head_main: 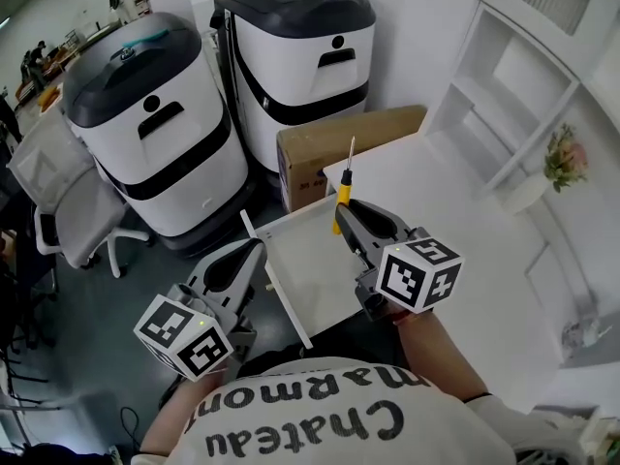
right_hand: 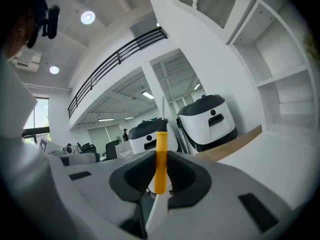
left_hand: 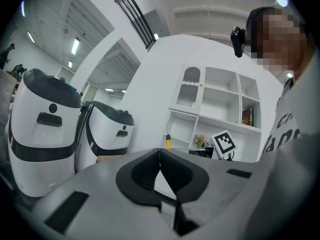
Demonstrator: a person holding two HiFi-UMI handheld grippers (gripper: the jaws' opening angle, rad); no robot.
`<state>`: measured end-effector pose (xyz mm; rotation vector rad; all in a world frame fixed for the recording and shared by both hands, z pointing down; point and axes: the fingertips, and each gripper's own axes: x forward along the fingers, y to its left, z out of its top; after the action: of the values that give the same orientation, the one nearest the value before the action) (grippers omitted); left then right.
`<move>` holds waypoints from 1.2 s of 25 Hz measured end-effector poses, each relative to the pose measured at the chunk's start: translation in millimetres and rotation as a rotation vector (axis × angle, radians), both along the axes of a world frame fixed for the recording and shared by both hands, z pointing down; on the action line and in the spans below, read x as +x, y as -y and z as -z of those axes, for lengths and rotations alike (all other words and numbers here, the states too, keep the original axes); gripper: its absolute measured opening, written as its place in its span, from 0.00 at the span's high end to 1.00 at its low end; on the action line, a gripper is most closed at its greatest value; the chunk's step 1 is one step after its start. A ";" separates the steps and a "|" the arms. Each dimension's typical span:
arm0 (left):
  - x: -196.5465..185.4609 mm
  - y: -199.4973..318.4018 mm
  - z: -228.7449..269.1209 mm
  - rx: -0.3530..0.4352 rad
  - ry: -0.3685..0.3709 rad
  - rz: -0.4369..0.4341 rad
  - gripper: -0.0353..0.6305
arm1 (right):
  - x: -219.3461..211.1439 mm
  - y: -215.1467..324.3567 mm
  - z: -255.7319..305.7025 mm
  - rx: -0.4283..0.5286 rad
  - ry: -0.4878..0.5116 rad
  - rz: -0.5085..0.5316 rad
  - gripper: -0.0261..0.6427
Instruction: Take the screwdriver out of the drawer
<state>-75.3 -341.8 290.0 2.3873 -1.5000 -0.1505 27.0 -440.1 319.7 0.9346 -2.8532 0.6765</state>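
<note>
My right gripper (head_main: 341,213) is shut on the screwdriver (head_main: 343,192), held by its yellow handle above the open white drawer (head_main: 310,271). The thin metal shaft points up and away from me. In the right gripper view the yellow handle (right_hand: 161,176) stands upright, clamped between the dark pads of that gripper (right_hand: 160,154). My left gripper (head_main: 258,250) sits at the drawer's front left edge. Its jaws meet at the tips in the left gripper view (left_hand: 160,154), with nothing seen between them. From there the screwdriver (left_hand: 168,143) shows small in the distance.
The drawer juts out from a white table (head_main: 455,211). A cardboard box (head_main: 339,141) stands behind it, and two white-and-black machines (head_main: 145,134) (head_main: 300,56) further back. An office chair (head_main: 68,211) is at the left. A white shelf unit (head_main: 523,95) with flowers (head_main: 565,158) stands at the right.
</note>
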 end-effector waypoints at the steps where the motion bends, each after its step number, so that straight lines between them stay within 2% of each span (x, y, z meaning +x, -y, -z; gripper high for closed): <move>1: -1.6 -0.6 0.1 0.001 -0.002 -0.002 0.91 | -0.4 -1.6 5.0 0.011 0.007 -0.009 0.84; 9: -20.7 -11.8 6.8 0.024 -0.003 -0.038 0.91 | -10.6 -24.5 22.7 0.069 -0.010 -0.081 0.84; 13: -36.3 -21.0 7.9 -0.004 -0.007 -0.077 0.91 | -17.7 -40.7 27.7 0.054 -0.012 -0.137 0.84; 21: -59.4 -38.5 1.6 -0.007 0.034 -0.136 0.91 | -41.2 -74.9 32.2 0.062 -0.018 -0.212 0.84; 30: -64.4 -61.5 -3.9 -0.013 -0.007 -0.180 0.91 | -57.0 -119.0 28.6 0.043 -0.010 -0.242 0.84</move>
<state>-139.7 -280.3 293.8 2.4932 -1.2703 -0.1063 -30.0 -321.2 291.2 1.3006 -2.7822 0.6276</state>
